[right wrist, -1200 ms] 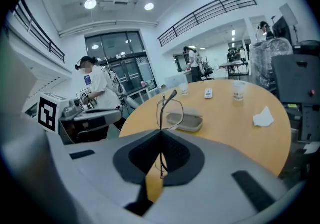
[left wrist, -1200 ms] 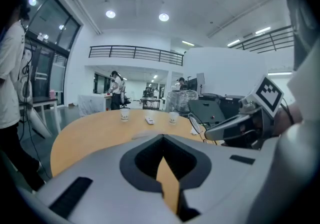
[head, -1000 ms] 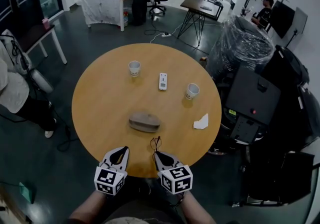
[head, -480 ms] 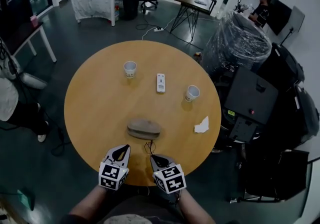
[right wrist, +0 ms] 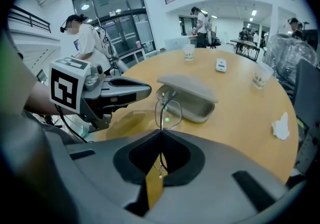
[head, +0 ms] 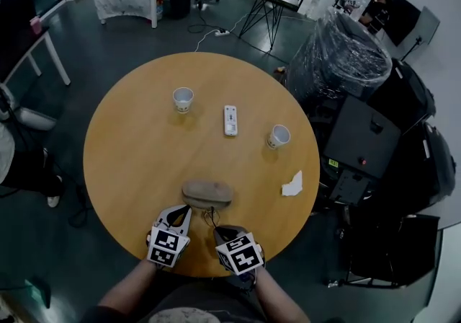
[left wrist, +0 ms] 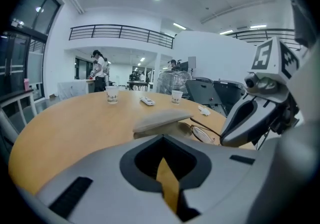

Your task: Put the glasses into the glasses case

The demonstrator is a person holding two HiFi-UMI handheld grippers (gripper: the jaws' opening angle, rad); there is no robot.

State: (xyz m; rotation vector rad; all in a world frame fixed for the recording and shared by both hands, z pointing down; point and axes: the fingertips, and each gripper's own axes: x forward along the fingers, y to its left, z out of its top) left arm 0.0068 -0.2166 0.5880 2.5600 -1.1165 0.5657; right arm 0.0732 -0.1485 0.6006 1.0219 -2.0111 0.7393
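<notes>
Head view: right gripper [head: 218, 230] pinches the glasses [right wrist: 168, 110] just short of the open glasses case [head: 207, 192], by the table's [head: 119, 228] rim; left gripper [head: 185, 210], jaws pressed together, empty; bare tabletop left of the case.

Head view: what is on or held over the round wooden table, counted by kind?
White paper cups: 2
White remote control: 1
Grey open glasses case: 1
Crumpled white tissue: 1
Thin wire-framed glasses, held in the right gripper: 1
Total: 6
</notes>
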